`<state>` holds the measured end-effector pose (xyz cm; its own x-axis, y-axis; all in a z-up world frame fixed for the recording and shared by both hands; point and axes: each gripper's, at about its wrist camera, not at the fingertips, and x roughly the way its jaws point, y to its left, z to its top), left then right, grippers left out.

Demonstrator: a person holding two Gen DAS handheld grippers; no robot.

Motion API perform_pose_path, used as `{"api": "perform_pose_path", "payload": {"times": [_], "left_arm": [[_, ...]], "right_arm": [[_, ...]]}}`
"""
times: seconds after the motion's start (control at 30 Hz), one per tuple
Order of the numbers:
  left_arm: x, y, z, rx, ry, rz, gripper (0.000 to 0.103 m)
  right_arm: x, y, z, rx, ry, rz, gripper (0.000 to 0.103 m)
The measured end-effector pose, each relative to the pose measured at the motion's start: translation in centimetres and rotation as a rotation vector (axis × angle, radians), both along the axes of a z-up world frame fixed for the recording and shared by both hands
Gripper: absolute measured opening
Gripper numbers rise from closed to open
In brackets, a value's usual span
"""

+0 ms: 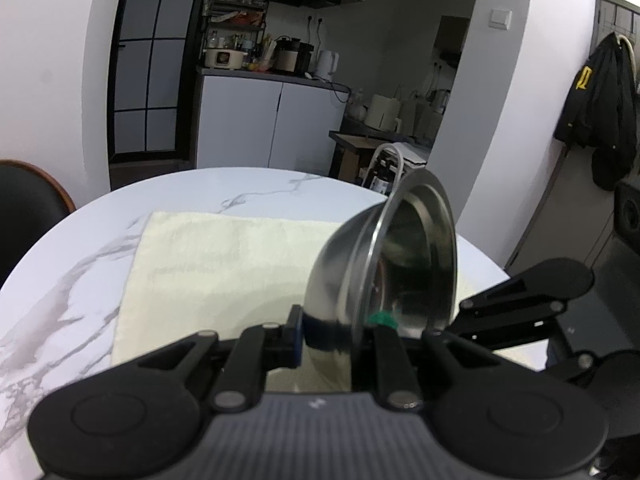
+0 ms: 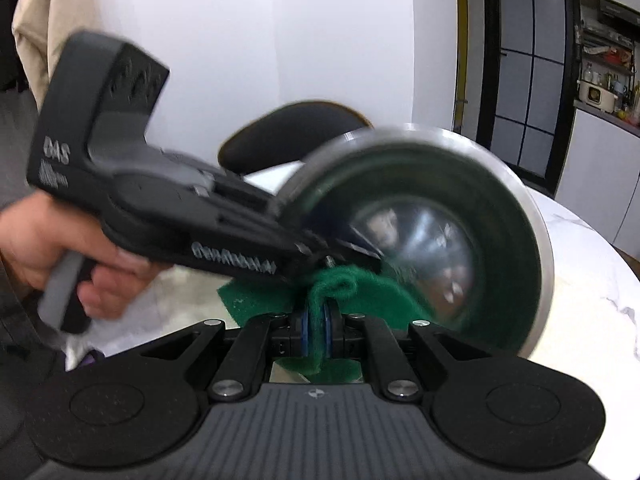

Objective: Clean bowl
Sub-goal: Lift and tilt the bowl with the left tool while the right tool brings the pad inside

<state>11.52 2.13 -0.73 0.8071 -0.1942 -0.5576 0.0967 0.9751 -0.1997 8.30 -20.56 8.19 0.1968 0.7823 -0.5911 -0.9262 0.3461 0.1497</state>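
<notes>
Left tongs clench the rim of the steel bowl, tipped on edge above the cream towel on the marble surface; right tongs pinch a green scouring pad at its lower wall

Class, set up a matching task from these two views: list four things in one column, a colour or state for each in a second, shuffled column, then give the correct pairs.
Things:
1. metal bowl
2. scouring pad
3. towel
4. table

Descriptions:
A. cream, lying flat
B. green, pinched in the right tool
C. white marble with grey veins
D. shiny, tipped on its side, rim clamped by the left tool

Pairs: 1-D, 2-B, 3-A, 4-C
</notes>
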Motion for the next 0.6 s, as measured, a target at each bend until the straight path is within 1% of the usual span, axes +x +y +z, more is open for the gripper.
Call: {"api": "perform_pose_path", "payload": {"times": [0.1, 0.17, 0.37, 0.47, 0.6], "left_arm": [[0.0, 0.0, 0.1, 0.011, -0.012, 0.000, 0.016], [0.0, 0.0, 0.1, 0.015, -0.017, -0.001, 0.016], [-0.2, 0.2, 0.0, 0.020, -0.037, -0.002, 0.015], [-0.4, 0.0, 0.0, 0.032, -0.047, -0.004, 0.015], [-0.5, -0.5, 0.2, 0.080, -0.074, -0.018, 0.014]], "right_arm": [[0.6, -0.2, 0.1, 0.027, 0.014, -0.010, 0.008], [0.7, -0.2, 0.1, 0.021, 0.016, -0.008, 0.008], [1.5, 0.3, -0.9, -0.078, 0.026, -0.017, 0.008], [2.3, 0.1, -1.3, -0.130, 0.025, -0.055, 0.008], [3.1, -0.3, -1.4, -0.178, -0.007, -0.123, 0.008]]}}
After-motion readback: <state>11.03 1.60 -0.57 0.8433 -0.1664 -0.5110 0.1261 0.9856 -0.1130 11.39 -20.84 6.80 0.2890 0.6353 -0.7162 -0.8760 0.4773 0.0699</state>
